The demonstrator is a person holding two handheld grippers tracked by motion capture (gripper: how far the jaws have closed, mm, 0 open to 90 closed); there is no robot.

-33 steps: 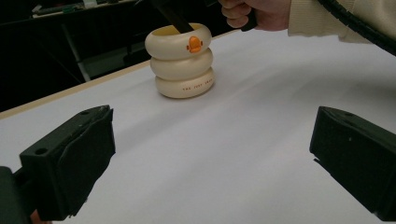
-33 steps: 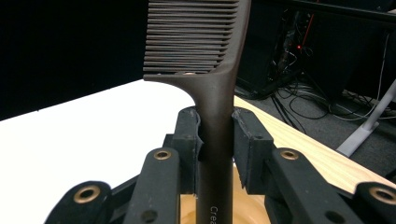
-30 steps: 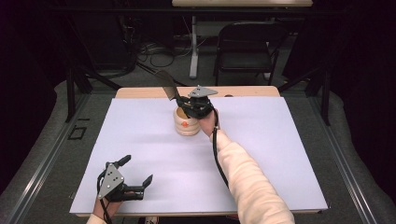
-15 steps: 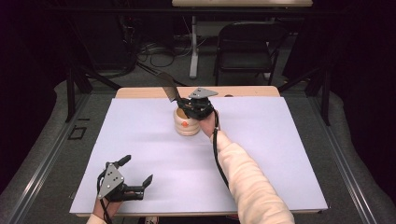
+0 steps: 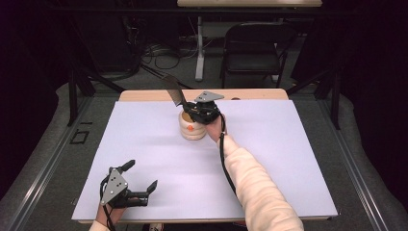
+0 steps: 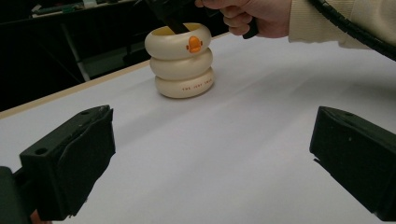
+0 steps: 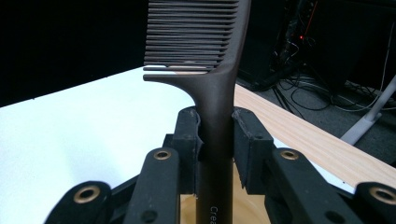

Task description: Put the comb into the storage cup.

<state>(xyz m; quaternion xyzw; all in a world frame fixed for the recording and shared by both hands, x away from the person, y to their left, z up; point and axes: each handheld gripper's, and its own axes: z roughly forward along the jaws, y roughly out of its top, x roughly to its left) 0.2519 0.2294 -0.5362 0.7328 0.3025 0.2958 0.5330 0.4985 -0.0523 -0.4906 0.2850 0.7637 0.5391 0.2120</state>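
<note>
At the near left, the left gripper (image 5: 139, 185) rests on the white table (image 5: 288, 159), jaws spread and empty. At the centre back, the right gripper (image 5: 195, 111) clamps a dark comb (image 7: 212, 93) whose handle stands in a cream ringed holder (image 5: 192, 126). Moving the comb straight along the holder's axis looks best, to avoid tipping it.

White sheet (image 5: 269, 159) open w/ free passage; only obstacle: cream holder (image 5: 193, 126) near far edge.

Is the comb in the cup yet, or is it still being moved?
In hand: the right gripper is clamped on the comb, whose handle reaches into the cream holder. Left: the jaws have not let go. The left gripper sits open near the table's front edge, holding nothing.
</note>
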